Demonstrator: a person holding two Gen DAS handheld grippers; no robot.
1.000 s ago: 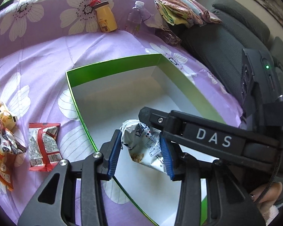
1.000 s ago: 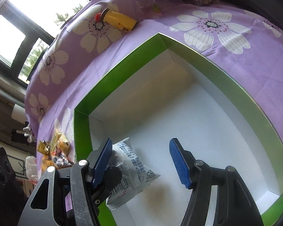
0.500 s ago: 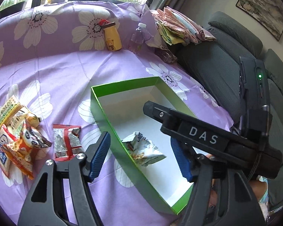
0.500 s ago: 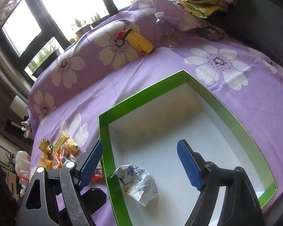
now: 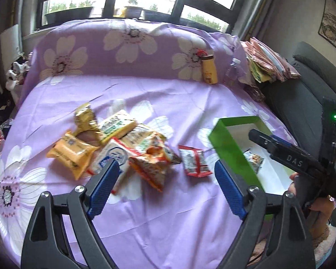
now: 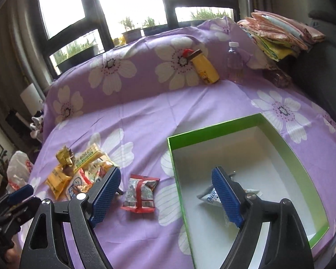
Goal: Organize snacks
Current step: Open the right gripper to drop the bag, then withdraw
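A green box point(image 6: 291, 150) with a white inside sits on the purple flowered cloth; it also shows in the left wrist view point(image 5: 230, 148). One white snack packet point(image 6: 209, 198) lies inside it, also seen in the left wrist view point(image 5: 254, 160). A red packet point(image 5: 193, 160) lies just left of the box, also in the right wrist view point(image 6: 140, 192). A pile of several yellow and orange snack packets point(image 5: 114, 145) lies further left. My left gripper point(image 5: 165, 188) is open and empty above the cloth, facing the pile. My right gripper point(image 6: 165, 197) is open and empty over the box's left wall.
A yellow bottle point(image 6: 203, 67) and a clear water bottle point(image 6: 234, 61) lean on the cushion at the back. Folded cloths point(image 6: 280, 33) lie on the grey sofa point(image 5: 306, 94) at right. A plastic bag point(image 6: 18, 172) sits off the left edge.
My left gripper let go of the white packet in the box, opened, and drew back and left toward the snack pile. My right gripper rose and pulled back from the box.
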